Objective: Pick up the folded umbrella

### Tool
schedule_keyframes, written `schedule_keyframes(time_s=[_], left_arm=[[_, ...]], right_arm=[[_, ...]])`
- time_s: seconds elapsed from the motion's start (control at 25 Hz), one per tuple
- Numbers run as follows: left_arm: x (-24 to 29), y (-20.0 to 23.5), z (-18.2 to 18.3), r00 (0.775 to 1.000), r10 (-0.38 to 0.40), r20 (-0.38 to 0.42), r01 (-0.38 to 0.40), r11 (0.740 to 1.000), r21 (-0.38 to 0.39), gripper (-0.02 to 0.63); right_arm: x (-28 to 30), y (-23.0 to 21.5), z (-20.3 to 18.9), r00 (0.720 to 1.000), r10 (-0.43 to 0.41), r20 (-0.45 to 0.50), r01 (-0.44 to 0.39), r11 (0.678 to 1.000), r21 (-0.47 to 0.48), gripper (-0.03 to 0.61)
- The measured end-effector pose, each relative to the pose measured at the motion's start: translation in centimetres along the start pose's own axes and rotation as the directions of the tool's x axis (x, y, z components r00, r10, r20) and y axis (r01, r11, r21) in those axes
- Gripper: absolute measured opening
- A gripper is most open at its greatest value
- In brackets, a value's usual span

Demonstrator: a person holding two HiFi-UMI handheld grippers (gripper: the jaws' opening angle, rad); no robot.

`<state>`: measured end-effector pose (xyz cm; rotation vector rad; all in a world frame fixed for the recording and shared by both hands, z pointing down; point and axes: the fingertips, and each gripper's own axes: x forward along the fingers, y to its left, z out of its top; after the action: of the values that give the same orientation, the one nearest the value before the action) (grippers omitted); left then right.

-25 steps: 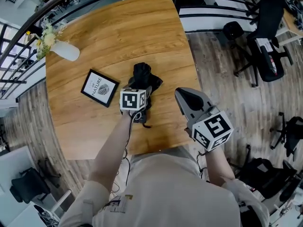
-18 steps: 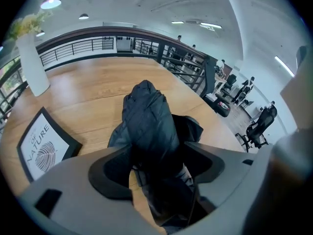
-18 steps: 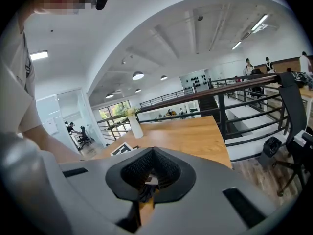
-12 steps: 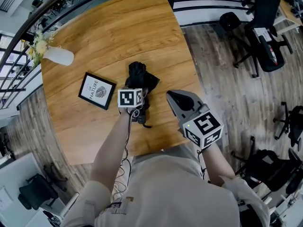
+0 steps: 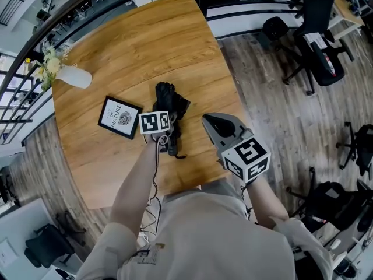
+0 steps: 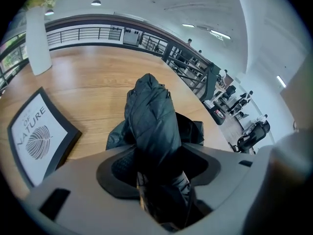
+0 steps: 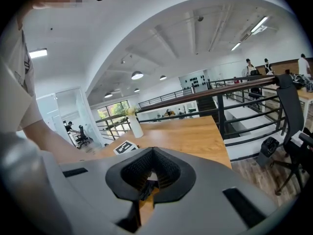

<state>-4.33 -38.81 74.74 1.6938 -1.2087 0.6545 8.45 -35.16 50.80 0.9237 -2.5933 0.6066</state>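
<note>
The black folded umbrella [image 5: 165, 94] lies on the round wooden table [image 5: 145, 45], its handle end and strap [image 5: 173, 150] pointing toward me. My left gripper [image 5: 165, 112] points steeply down over its middle. In the left gripper view the umbrella [image 6: 151, 111] fills the gap of the left gripper [image 6: 159, 156]; the jaws are closing and both pads touch the fabric. My right gripper [image 5: 209, 121] hovers over the table's right edge, apart from the umbrella, shut with nothing in it. The right gripper [image 7: 149, 174] looks level across the tabletop.
A black-framed picture [image 5: 119, 116] lies just left of the umbrella. A white vase with flowers [image 5: 73, 76] is at the table's far left. Black railings [image 5: 245, 10] and office chairs [image 5: 317, 39] stand beyond the table's right side.
My left gripper has sunk onto the umbrella and its jaws have drawn in round it. The right gripper has dropped slightly toward the table edge.
</note>
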Motion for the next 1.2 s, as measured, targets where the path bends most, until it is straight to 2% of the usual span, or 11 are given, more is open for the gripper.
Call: schedule_keyframes(time_s=[0.12,0.24,0.36,0.44,0.6,0.84,1.04,1.2], left_arm=[[-2.0,-0.3,-0.5,0.999,-0.03,0.032,0.03,1.0,-0.004,0.253],[-5.6,-1.6,0.1,0.991,-0.076,0.111,0.075,0.997,0.02,0.25],[-10.4,-3.3,2.4,0.969,-0.109,0.221,0.089,0.991,0.096,0.25],[-14.3,-3.9,4.2,0.946,-0.123,0.301,0.087,0.988,0.129,0.252],[-22.6,-4.4,7.6,0.871,-0.141,0.47,0.079,0.986,0.149,0.252],[-35.1,-5.3,10.8,0.727,-0.155,0.669,-0.008,0.972,0.234,0.252],[-42.9,-6.5,10.6,0.621,-0.176,0.764,-0.087,0.953,0.289,0.253],[-47.2,-7.4,8.2,0.539,-0.195,0.82,-0.087,0.955,0.285,0.254]], right_arm=[[-1.1,0.5,1.0,1.0,-0.017,0.023,0.017,1.0,-0.016,0.028],[-2.2,1.2,1.8,0.998,-0.031,0.045,0.033,0.999,-0.035,0.028],[-3.3,1.9,3.3,0.996,-0.043,0.075,0.047,0.997,-0.059,0.028],[-3.9,2.5,4.9,0.993,-0.049,0.107,0.057,0.995,-0.078,0.028],[-5.2,4.8,9.4,0.98,-0.034,0.197,0.063,0.988,-0.14,0.028],[-7.7,10.4,16.4,0.935,0.042,0.351,0.051,0.966,-0.252,0.028],[-10.0,14.8,19.5,0.9,0.112,0.421,0.027,0.95,-0.31,0.028],[-11.0,17.0,18.8,0.893,0.133,0.429,0.026,0.939,-0.344,0.028]])
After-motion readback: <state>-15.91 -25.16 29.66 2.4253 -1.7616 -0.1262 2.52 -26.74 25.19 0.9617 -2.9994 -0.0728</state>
